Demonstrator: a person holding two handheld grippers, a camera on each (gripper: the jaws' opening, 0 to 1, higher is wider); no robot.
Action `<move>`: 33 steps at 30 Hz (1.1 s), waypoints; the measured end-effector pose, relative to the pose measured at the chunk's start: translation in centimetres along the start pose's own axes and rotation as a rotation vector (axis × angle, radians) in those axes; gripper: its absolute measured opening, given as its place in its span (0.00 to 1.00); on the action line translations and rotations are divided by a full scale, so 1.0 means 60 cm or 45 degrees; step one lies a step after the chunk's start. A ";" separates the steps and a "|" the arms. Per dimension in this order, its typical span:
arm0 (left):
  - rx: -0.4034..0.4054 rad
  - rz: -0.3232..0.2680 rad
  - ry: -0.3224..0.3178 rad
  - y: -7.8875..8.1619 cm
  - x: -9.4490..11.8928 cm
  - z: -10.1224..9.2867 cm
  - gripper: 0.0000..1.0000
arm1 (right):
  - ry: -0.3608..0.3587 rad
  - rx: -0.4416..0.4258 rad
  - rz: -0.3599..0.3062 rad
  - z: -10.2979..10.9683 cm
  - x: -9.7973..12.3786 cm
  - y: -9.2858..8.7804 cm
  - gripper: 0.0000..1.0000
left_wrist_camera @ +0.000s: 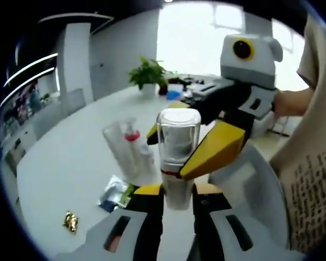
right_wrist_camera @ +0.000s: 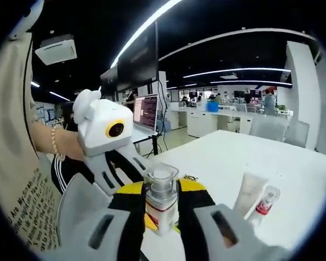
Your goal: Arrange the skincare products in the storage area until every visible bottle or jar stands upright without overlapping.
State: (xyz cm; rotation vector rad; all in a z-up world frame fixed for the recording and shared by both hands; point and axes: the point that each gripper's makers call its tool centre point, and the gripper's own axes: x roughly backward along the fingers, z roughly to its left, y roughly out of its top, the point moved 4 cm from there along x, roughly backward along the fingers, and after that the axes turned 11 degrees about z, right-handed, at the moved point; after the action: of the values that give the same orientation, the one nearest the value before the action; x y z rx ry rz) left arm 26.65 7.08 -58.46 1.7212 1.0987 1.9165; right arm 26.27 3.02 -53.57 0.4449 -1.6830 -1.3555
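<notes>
A white bottle [left_wrist_camera: 177,187] with a red band and a clear cap [left_wrist_camera: 178,136] is held in the air above the white table [left_wrist_camera: 60,163]. My left gripper [left_wrist_camera: 177,191] is shut on the bottle's lower body. My right gripper [left_wrist_camera: 171,155] comes in from the right, its yellow jaws closed around the cap end. In the right gripper view, the same bottle [right_wrist_camera: 161,204] sits between the jaws of my right gripper [right_wrist_camera: 161,187], cap towards the camera. A white tube [left_wrist_camera: 117,144] and a small bottle with a red pump [left_wrist_camera: 133,144] stand side by side on the table.
A foil sachet [left_wrist_camera: 115,193] and a gold wrapper [left_wrist_camera: 70,221] lie near the table's front. A potted plant [left_wrist_camera: 146,73] and clutter sit at the far end. The tube [right_wrist_camera: 249,191] and red-pump bottle [right_wrist_camera: 265,201] stand at the right. A person's shirt [left_wrist_camera: 309,179] is close by.
</notes>
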 end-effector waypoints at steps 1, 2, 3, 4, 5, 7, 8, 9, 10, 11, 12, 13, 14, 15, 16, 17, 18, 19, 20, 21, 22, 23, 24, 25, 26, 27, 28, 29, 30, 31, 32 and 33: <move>-0.003 0.004 -0.002 0.001 -0.003 0.001 0.16 | -0.006 0.003 0.004 -0.001 0.000 -0.001 0.22; -0.006 0.009 -0.004 0.001 -0.005 0.002 0.16 | -0.016 0.006 0.011 -0.003 0.000 -0.004 0.22; -0.011 0.014 -0.006 0.001 -0.008 0.003 0.16 | -0.025 0.009 0.015 -0.006 -0.001 -0.006 0.22; -0.025 0.021 -0.005 0.002 -0.012 0.004 0.16 | -0.033 0.010 0.018 -0.007 -0.001 -0.009 0.22; -0.035 0.028 -0.004 0.001 -0.016 0.005 0.16 | -0.041 0.010 0.026 -0.011 -0.001 -0.013 0.22; -0.060 0.048 -0.001 -0.001 -0.026 0.007 0.16 | -0.056 0.003 0.042 -0.015 -0.001 -0.022 0.22; -0.071 0.058 0.002 -0.003 -0.030 0.008 0.16 | -0.063 -0.002 0.047 -0.017 -0.002 -0.027 0.22; -0.087 0.074 0.008 -0.005 -0.036 0.008 0.16 | -0.071 -0.014 0.057 -0.020 -0.003 -0.033 0.22; -0.095 0.083 0.009 -0.007 -0.040 0.007 0.16 | -0.078 -0.025 0.068 -0.021 -0.004 -0.040 0.22; -0.104 0.095 0.009 -0.012 -0.049 0.008 0.16 | -0.085 -0.028 0.079 -0.022 -0.005 -0.046 0.22; -0.111 0.101 0.011 -0.015 -0.054 0.008 0.16 | -0.093 -0.026 0.097 -0.022 -0.007 -0.054 0.22; -0.116 0.106 0.010 -0.018 -0.058 0.007 0.16 | -0.096 -0.027 0.112 -0.022 -0.009 -0.059 0.22; -0.114 0.115 0.002 -0.023 -0.064 0.006 0.16 | -0.099 -0.028 0.126 -0.021 -0.011 -0.065 0.22; -0.110 0.122 -0.003 -0.026 -0.068 0.006 0.16 | -0.100 -0.028 0.131 -0.021 -0.012 -0.067 0.22; -0.119 0.139 -0.003 -0.035 -0.077 0.005 0.16 | -0.110 -0.020 0.164 -0.020 -0.017 -0.078 0.22; -0.124 0.151 -0.005 -0.039 -0.082 0.005 0.16 | -0.114 -0.024 0.178 -0.020 -0.020 -0.084 0.22; -0.125 0.157 -0.004 -0.043 -0.086 0.005 0.16 | -0.120 -0.026 0.187 -0.019 -0.022 -0.088 0.22; -0.122 0.172 -0.008 -0.049 -0.092 0.006 0.16 | -0.130 -0.034 0.202 -0.019 -0.026 -0.096 0.22; -0.130 0.184 -0.005 -0.055 -0.097 0.007 0.16 | -0.138 -0.034 0.210 -0.018 -0.028 -0.100 0.22; -0.137 0.196 -0.005 -0.059 -0.101 0.007 0.16 | -0.152 -0.028 0.232 -0.017 -0.033 -0.107 0.22; -0.140 0.206 -0.009 -0.062 -0.105 0.007 0.16 | -0.157 -0.023 0.245 -0.015 -0.035 -0.111 0.22; -0.139 0.221 -0.014 -0.068 -0.110 0.007 0.16 | -0.165 -0.020 0.260 -0.014 -0.038 -0.117 0.22; -0.139 0.228 -0.017 -0.071 -0.114 0.007 0.16 | -0.171 -0.014 0.269 -0.013 -0.040 -0.121 0.22; -0.143 0.239 -0.022 -0.075 -0.119 0.007 0.16 | -0.176 -0.003 0.286 -0.013 -0.043 -0.126 0.22; -0.143 0.250 -0.030 -0.079 -0.123 0.007 0.16 | -0.178 -0.001 0.298 -0.012 -0.045 -0.131 0.22; -0.142 0.252 -0.032 -0.080 -0.125 0.006 0.16 | -0.183 -0.008 0.310 -0.013 -0.047 -0.136 0.22; -0.142 0.258 -0.035 -0.083 -0.130 0.006 0.16 | -0.187 -0.008 0.318 -0.014 -0.047 -0.140 0.22; -0.146 0.269 -0.041 -0.087 -0.136 0.006 0.16 | -0.193 -0.013 0.330 -0.016 -0.048 -0.146 0.22; -0.149 0.275 -0.042 -0.088 -0.139 0.006 0.16 | -0.196 -0.017 0.333 -0.016 -0.048 -0.147 0.22; -0.159 0.283 -0.045 -0.090 -0.144 0.006 0.16 | -0.200 -0.025 0.339 -0.018 -0.048 -0.151 0.22; -0.163 0.286 -0.049 -0.091 -0.148 0.006 0.16 | -0.206 -0.027 0.349 -0.019 -0.048 -0.156 0.22; -0.166 0.290 -0.056 -0.091 -0.153 0.006 0.16 | -0.209 -0.027 0.354 -0.021 -0.048 -0.158 0.22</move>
State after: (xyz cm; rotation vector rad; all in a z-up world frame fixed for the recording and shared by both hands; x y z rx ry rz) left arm 27.59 4.32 -68.77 1.8724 0.7712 2.0222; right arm 26.44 1.26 -63.42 0.0829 -1.7864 -1.2291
